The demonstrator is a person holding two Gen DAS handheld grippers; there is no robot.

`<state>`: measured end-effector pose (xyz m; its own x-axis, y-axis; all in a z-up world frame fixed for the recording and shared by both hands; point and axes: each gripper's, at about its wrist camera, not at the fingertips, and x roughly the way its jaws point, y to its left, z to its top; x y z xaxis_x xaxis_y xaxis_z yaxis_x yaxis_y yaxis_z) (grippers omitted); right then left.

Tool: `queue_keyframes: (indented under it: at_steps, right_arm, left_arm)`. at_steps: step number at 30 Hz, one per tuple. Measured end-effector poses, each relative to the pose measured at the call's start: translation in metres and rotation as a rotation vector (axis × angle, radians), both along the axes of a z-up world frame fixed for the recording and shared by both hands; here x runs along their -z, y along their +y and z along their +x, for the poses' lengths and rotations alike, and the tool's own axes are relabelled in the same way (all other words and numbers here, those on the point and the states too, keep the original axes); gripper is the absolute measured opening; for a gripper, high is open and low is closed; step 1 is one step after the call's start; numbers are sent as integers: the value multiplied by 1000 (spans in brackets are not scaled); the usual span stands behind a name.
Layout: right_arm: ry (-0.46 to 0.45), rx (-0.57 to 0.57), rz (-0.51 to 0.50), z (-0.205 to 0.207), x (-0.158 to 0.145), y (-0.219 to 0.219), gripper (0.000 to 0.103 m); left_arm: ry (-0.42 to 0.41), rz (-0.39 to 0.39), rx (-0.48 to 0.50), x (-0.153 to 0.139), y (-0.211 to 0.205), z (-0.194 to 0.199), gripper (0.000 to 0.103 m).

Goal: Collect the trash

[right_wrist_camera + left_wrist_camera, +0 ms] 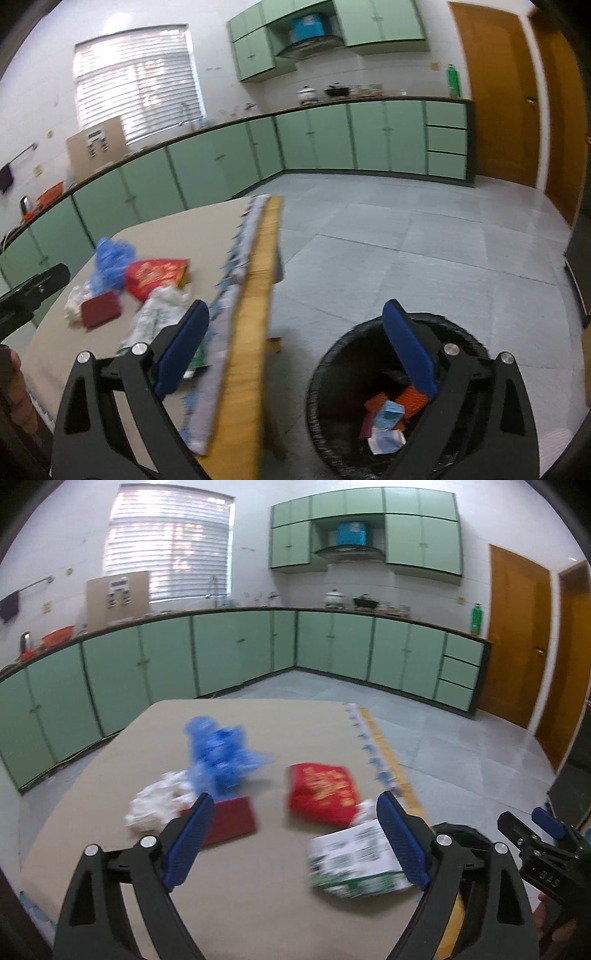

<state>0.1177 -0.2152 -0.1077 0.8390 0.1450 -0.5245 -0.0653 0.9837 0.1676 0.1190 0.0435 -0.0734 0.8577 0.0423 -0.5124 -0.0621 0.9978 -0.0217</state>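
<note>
Trash lies on a beige table (236, 886): a crumpled blue plastic bag (219, 755), white crumpled paper (153, 805), a dark red flat card (232, 821), a red packet with gold print (321, 792) and a green-and-white carton (354, 860). My left gripper (295, 834) hovers open above the table's near side, nothing between its fingers. My right gripper (295, 350) is open and empty, straddling the table's right edge, above a black-lined bin (332, 369) on the floor that holds several scraps. In the right wrist view the same pile shows at left, with the blue bag (110, 262) and red packet (155, 277).
The table's right edge (258, 314) has a yellow wooden rim with a patterned cloth strip. Green cabinets (229, 653) line the far walls under a countertop. Grey tiled floor (406, 240) lies open to the right. Wooden doors (517, 635) stand at far right.
</note>
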Motion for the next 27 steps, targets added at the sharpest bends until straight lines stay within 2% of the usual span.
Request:
queue_keyframes:
  at_steps: [14, 18, 27]
  right_arm:
    - [54, -196, -36, -4, 17, 82, 93]
    - [57, -204, -67, -6, 21, 91, 93]
    - [72, -219, -62, -4, 27, 95, 93]
  left_arm:
    - [59, -12, -83, 25, 43, -15, 88]
    - [64, -19, -96, 28, 49, -17, 88]
    - [80, -28, -102, 34, 52, -13, 88]
